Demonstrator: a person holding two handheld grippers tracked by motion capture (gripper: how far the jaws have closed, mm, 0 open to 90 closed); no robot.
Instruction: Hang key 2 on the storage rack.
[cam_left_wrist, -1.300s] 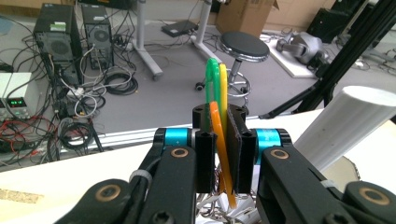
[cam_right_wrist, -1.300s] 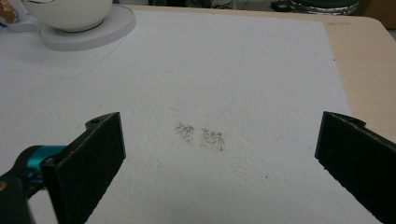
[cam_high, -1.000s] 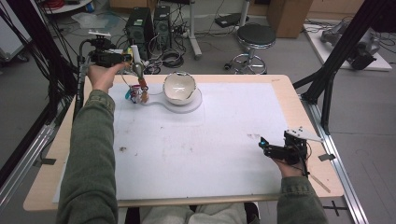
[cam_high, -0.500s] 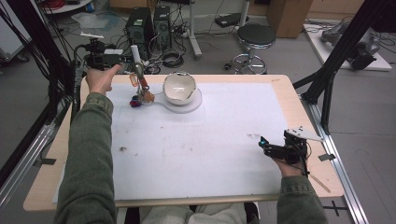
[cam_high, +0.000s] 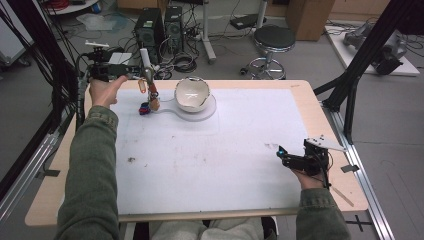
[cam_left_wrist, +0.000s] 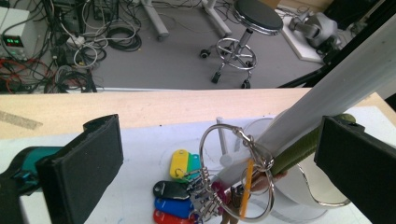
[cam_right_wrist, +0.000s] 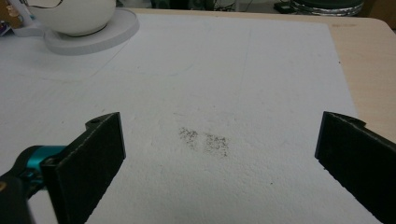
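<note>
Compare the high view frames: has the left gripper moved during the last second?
Yes. The left gripper has shifted away from the bowl, toward the table's far left corner.

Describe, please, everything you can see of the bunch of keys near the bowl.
The bunch of keys hangs from large silver wire rings, with plastic fobs in yellow-green, black, blue, red and magenta, plus an orange strip. The rings loop around an olive strap lying along a white post. The lower fobs reach the white mat at the table's far left, beside the white bowl. The left gripper has its jaws wide apart on either side, gripping nothing.
</note>
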